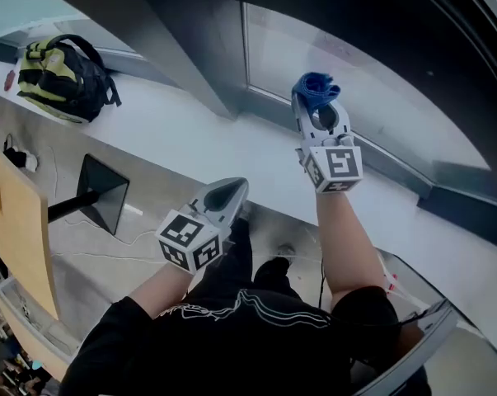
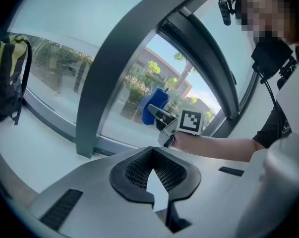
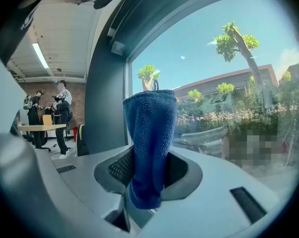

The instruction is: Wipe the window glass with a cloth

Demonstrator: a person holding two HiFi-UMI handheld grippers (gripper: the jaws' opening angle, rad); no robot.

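Observation:
A blue cloth sticks up out of my right gripper, which is shut on it and held up near the window glass. In the right gripper view the cloth hangs folded between the jaws, with the glass just ahead. My left gripper hangs lower, over the sill edge, shut with nothing in it. The left gripper view shows its jaws closed, and beyond them the right gripper with the cloth against the pane.
A wide white sill runs under the windows. A dark window post stands left of the pane. A yellow and black backpack lies on the sill at far left. A wooden board and a black stand are below.

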